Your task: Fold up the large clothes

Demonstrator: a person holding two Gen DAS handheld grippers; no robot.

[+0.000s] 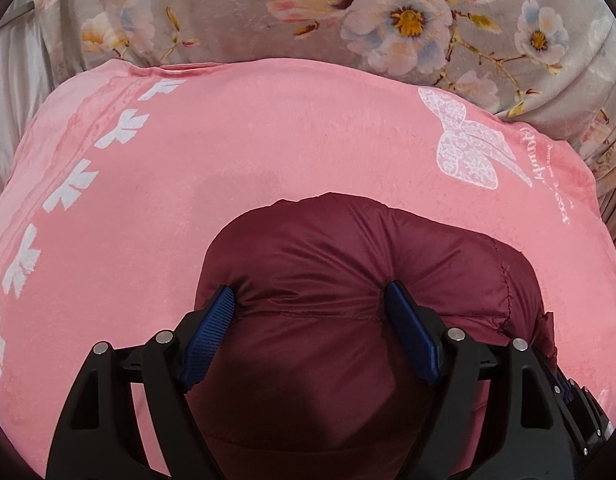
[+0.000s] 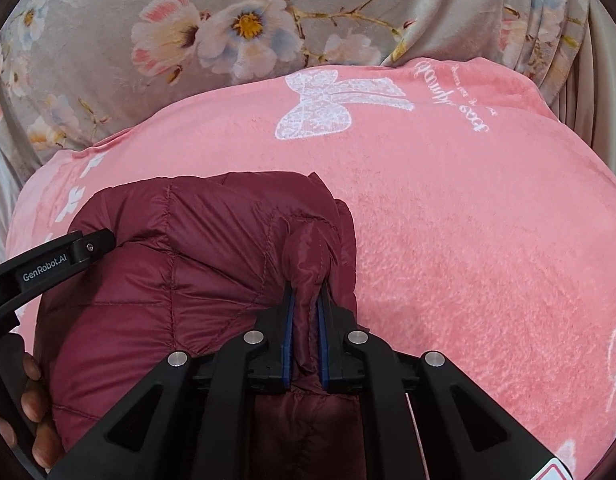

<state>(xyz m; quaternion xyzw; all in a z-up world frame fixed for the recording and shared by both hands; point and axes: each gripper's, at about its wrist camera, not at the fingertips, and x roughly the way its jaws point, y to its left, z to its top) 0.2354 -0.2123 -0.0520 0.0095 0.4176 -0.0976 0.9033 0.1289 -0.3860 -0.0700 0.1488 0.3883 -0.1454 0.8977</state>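
Right gripper (image 2: 306,300) jaws clenched on maroon jacket (image 2: 180,264), left gripper (image 1: 308,300) jaws gripping its bulk wide, pink blanket (image 1: 268,140) beneath

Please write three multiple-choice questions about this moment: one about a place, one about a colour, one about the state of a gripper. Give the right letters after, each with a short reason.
1. What does the jacket lie on?
A. pink blanket
B. wooden floor
C. metal tray

2. What colour is the jacket?
A. navy
B. dark red
C. white

3. How does the right gripper stand?
A. wide open, nothing between its jaws
B. shut on a fold of the jacket
C. shut on the floral cloth

Answers:
1 A: the pink blanket surrounds the jacket in both views.
2 B: its quilted fabric is dark red.
3 B: the blue pads pinch a ridge of jacket fabric.
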